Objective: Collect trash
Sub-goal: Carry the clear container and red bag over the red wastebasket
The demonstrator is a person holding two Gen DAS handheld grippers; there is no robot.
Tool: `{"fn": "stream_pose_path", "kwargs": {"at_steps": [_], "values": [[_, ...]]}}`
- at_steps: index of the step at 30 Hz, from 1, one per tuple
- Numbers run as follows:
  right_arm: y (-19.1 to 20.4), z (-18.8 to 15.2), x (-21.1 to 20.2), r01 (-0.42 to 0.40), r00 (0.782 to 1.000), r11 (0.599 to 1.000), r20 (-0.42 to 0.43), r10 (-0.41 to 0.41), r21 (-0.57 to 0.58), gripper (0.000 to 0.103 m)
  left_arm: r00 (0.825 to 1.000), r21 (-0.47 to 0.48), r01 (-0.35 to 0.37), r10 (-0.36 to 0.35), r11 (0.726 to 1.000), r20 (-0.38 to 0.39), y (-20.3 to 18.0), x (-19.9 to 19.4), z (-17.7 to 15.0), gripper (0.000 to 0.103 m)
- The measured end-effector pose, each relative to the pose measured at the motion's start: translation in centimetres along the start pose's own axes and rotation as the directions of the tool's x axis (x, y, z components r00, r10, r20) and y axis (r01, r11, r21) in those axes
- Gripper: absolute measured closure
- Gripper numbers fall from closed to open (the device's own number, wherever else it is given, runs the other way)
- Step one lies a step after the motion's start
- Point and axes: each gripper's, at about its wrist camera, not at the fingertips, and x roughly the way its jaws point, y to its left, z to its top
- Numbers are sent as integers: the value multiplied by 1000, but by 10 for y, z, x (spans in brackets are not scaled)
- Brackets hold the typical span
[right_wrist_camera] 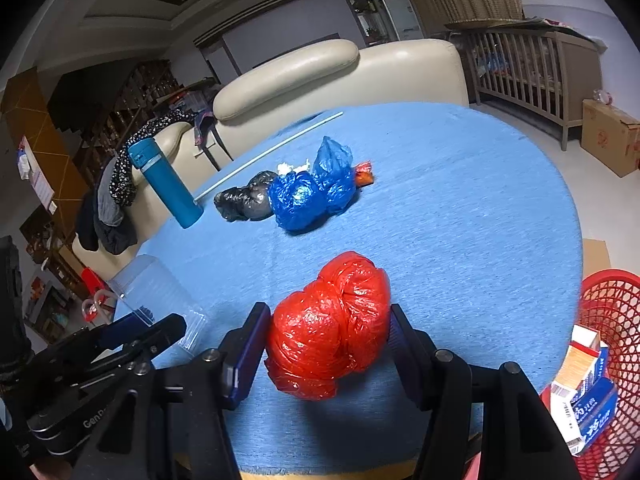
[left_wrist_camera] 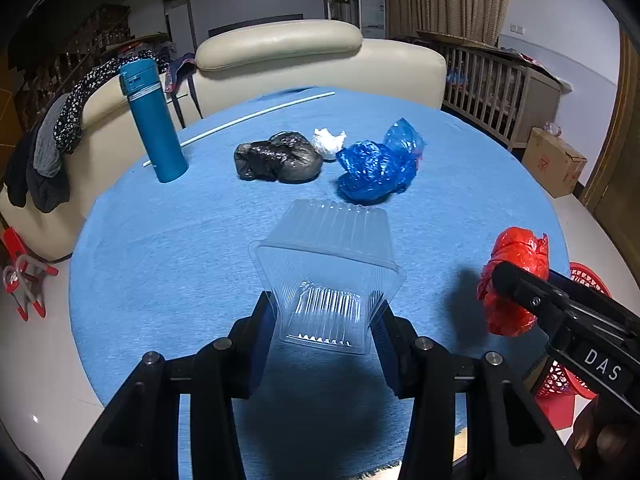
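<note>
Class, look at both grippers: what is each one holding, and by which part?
The left gripper clamps the clear plastic container across its narrower base end. The right gripper squeezes the red bag bundle across its middle.

Trash above and on the blue worktop

Ribbed clear plastic tray (left_wrist_camera: 328, 276) and crumpled red plastic bag (right_wrist_camera: 332, 324) are each clamped; black bag (left_wrist_camera: 280, 157), white wad (left_wrist_camera: 329, 142), blue bag (left_wrist_camera: 380, 166) lie clustered.

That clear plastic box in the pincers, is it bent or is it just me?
It is bent. The clear plastic box is pinched between the left gripper pads, so its walls bow inward at the grip and the rim flares out above. The right gripper squeezes the red bag, but that is only crumpled.
</note>
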Motion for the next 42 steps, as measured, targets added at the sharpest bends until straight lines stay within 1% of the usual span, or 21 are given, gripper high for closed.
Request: {"fn": "stream_pose_path", "kwargs": {"at_steps": [25,42], "values": [[-21,1,-22,32,999,999,42,-33,26,41,1000,63,16,-16,998,10,-28,-3,2,54],[-64,-1,-51,74,993,991,84,-84,113,41,999,128,40,-43,991,19,-58,-5,8,54]]}}
